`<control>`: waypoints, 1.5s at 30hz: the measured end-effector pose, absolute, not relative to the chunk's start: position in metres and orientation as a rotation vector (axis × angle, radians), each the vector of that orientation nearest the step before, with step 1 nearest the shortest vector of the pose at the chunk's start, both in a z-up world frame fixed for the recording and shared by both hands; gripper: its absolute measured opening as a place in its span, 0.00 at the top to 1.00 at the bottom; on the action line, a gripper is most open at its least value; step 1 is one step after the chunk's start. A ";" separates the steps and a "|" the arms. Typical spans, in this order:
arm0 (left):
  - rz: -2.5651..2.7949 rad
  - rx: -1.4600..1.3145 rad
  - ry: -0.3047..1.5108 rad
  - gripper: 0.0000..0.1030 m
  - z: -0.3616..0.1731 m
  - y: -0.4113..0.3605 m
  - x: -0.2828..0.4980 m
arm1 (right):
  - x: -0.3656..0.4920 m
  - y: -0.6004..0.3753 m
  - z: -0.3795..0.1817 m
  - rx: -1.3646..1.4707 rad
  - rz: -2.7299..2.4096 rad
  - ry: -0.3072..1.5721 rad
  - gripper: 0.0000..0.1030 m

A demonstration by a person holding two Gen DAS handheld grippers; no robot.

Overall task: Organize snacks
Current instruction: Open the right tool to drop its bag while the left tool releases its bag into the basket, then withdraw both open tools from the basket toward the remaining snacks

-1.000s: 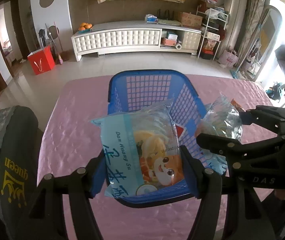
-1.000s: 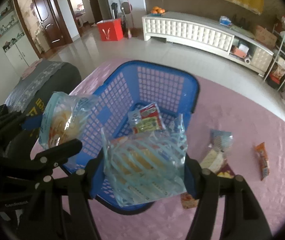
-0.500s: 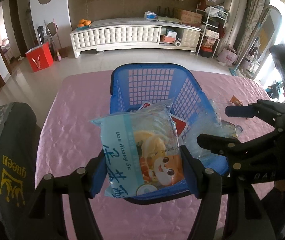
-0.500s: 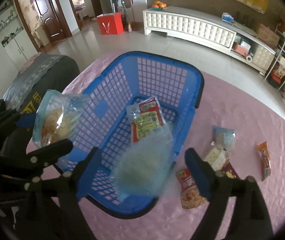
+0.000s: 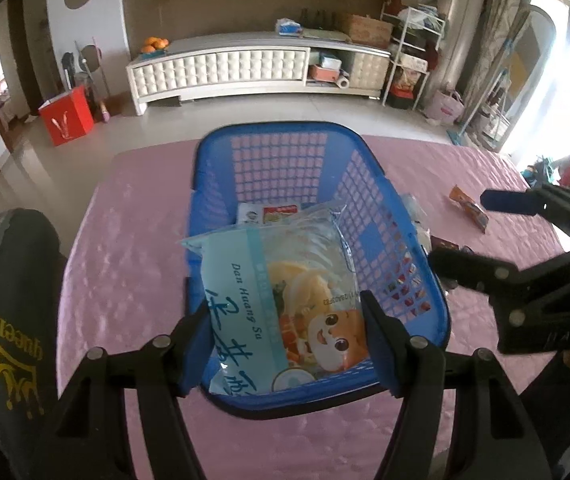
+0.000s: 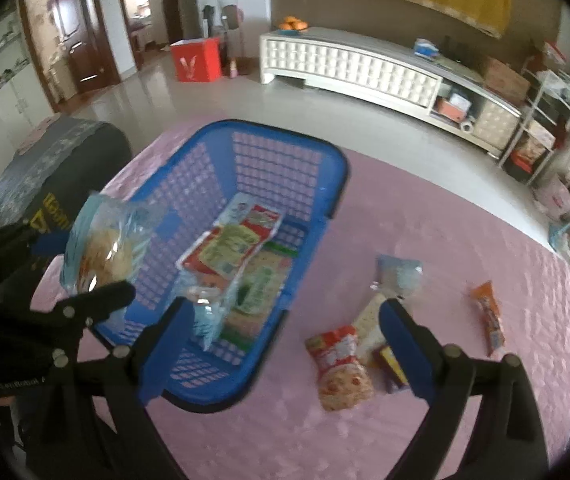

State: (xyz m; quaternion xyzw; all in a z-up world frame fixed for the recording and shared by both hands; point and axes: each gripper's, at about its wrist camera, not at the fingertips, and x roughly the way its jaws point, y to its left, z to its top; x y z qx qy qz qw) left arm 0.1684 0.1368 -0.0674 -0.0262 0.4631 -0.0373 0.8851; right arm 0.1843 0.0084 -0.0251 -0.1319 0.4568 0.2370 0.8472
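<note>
Left gripper (image 5: 285, 344) is clamped on a pale blue bread packet (image 5: 281, 300), held above the near end of the basket; right gripper (image 6: 285, 340) stands with jaws wide apart and nothing between them, above the basket's right rim and the loose snacks beside it

Largest to smallest:
- Pink table (image 6: 425, 208) carries everything
- Blue basket (image 6: 293, 140) sits on it, upright, already holding a red and green packet (image 6: 237, 240) lying on other packets; a clear blue-tinted packet (image 6: 205, 312) lies at the near end
- Outside the basket, on the table to its right: a red snack bag (image 6: 341, 368), a white packet (image 6: 369, 320) and a small dark one touching it, a light blue sachet (image 6: 399, 274) just beyond, and an orange stick packet (image 6: 489, 320) well apart

Judgement: task partly done. Several packets are in; the held bread packet is not yet released, and about five items remain on the table
</note>
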 end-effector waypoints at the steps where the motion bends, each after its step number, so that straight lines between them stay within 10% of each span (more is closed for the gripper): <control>1: -0.083 -0.053 0.968 0.37 -0.069 0.134 0.170 | 0.185 0.005 -0.026 -0.271 0.491 0.967 0.07; 45: -0.247 0.084 1.016 0.26 -0.064 -0.076 0.204 | 0.192 -0.208 -0.046 -0.062 0.391 1.012 0.07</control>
